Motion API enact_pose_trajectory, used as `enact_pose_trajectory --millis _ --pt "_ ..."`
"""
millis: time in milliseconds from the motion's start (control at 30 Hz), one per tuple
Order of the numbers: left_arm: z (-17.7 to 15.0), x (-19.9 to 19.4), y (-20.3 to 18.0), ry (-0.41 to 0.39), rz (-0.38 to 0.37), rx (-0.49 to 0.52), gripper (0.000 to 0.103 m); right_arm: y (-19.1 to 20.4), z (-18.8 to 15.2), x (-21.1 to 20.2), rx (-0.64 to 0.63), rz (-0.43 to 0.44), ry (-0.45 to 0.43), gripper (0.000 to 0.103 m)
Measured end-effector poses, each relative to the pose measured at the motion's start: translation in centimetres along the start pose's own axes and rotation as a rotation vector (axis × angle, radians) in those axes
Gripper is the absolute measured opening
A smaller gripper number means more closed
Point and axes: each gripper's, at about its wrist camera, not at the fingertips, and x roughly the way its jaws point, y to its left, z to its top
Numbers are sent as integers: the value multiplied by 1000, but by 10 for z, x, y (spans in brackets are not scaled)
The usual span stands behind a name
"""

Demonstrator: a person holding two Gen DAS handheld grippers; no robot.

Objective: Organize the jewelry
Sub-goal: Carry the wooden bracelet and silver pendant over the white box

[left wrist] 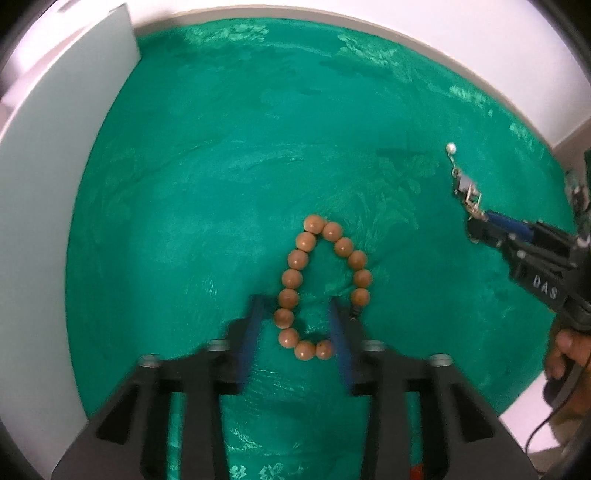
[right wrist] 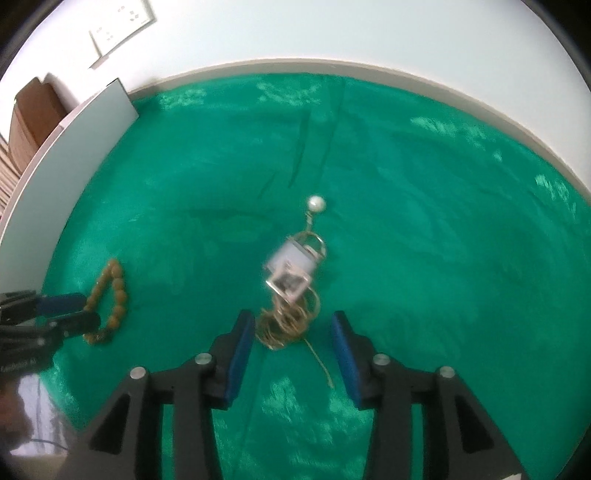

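A crinkled, glossy green cloth [left wrist: 229,177] covers the table, with a pale flat panel [left wrist: 55,184] along its left edge and wide bare fabric beyond my tools. The teardrop loop of round wooden beads [left wrist: 321,288] lies flat, tip pointing away, its near end between my left gripper's [left wrist: 297,317] spread blue pads. My right gripper [right wrist: 293,328] is wide too, straddling a tangled gold chain [right wrist: 284,325] whose square, seemingly metal charm [right wrist: 290,273] and pearl [right wrist: 316,204] stretch away.

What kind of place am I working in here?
Likely an indoor room with a table: green cloth covers it, a white wall with sockets stands behind, and a bead bracelet lies on the cloth.
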Motion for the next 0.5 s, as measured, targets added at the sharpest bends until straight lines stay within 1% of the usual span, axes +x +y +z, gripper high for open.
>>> enact_pose_trajectory --millis 33,67,167,267,367,433,500 --pt "0 0 -1 6 -13 3 10 1 -1 -2 3 1 0 22" --pt "0 -1 0 8 -27 -4 9 0 -2 -4 5 3 7 12" --pt "-2 -9 2 -2 -59 -9 9 -4 -3 -18 25 35 8 10" --pt "3 -34 8 -45 -114 -38 9 -8 -2 -47 29 65 -18 10" --pt "8 -61 13 -86 -142 -51 9 -11 1 -73 15 86 -43 9" --pt "10 -80 17 -111 -161 -63 9 -11 2 -88 8 90 -60 6" --pt "11 -100 19 -146 -176 -71 9 -11 7 -104 -2 97 -82 0"
